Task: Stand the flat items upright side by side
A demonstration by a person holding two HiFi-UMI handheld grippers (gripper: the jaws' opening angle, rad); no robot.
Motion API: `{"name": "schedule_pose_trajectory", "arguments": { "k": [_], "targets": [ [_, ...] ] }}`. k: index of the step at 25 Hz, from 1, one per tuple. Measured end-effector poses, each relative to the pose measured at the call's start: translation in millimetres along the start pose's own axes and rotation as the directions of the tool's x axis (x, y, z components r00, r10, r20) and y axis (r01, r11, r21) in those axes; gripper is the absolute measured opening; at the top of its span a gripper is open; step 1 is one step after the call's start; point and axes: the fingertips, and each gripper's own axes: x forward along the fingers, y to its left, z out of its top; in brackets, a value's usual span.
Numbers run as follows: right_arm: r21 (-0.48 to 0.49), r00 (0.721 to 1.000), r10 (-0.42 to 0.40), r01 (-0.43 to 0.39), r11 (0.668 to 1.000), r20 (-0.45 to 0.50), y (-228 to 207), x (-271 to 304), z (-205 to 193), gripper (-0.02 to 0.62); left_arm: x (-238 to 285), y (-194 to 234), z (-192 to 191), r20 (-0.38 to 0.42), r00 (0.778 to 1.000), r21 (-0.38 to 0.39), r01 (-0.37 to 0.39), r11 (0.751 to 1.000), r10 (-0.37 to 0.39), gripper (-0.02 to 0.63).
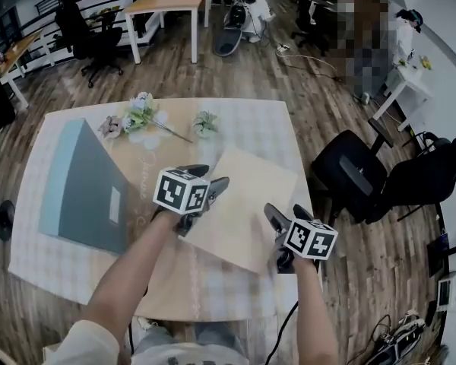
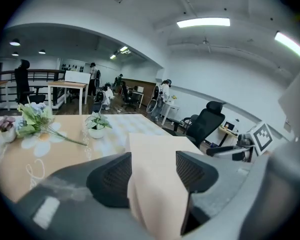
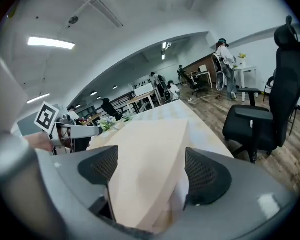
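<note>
A beige board point(image 1: 247, 200), a blue-grey folder point(image 1: 87, 181), a pale checked tablecloth point(image 1: 267, 124).

Place: open-plan office.
Seating: black swivel chairs point(image 1: 349, 175) on the near right and the far left.
Furniture: wooden desk point(image 1: 167, 4) at the far side.
Floor: wood planks point(image 1: 235, 74).
Ceiling: strip lights point(image 2: 203, 22).
People: figures point(image 2: 162, 91) at the far end.

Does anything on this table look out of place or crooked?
Only the beige flat box: it is tilted and askew, gripped by the left gripper and right gripper, not upright like the grey-blue flat box. The artificial flower spray lies on its side.
</note>
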Motion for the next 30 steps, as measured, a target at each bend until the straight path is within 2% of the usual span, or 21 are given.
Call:
{"name": "schedule_pose_trajectory", "arguments": {
  "k": [7,13,16,20,24,30],
  "targets": [
    [0.093,0.995,0.073,-0.067,0.993,-0.062,-12.1,37.0,2.3,0.423,38.5,25.9,-8.4,-0.082,0.996,-0.038,0.045,0.998,-0.048,0.314],
    [0.121,0.985,0.084,-0.066,0.99,-0.151,-23.9,53.8,-7.9,0.423,61.5,27.7,-17.9,-0.116,0.983,-0.136,0.127,0.983,-0.143,0.319],
    [0.129,0.985,0.085,-0.066,0.989,-0.15,-23.7,57.9,-8.0,0.422,62.0,28.0,-17.1,-0.118,0.984,-0.156,0.116,0.981,-0.135,0.319],
    [0.076,0.984,0.096,-0.086,0.993,-0.148,-16.1,55.8,2.0,0.408,47.6,24.5,-11.6,-0.092,0.993,-0.147,0.057,0.987,-0.071,0.314],
    [-0.016,0.987,0.119,-0.121,0.993,-0.112,7.8,46.1,19.1,0.396,13.6,21.6,0.3,-0.044,0.999,-0.126,0.006,0.992,-0.012,0.308],
    [-0.193,0.984,0.18,-0.18,0.965,-0.017,58.8,24.8,51.1,0.387,-49.6,19.4,18.8,0.056,0.996,-0.107,-0.069,0.992,0.076,0.304]
  ]
}}
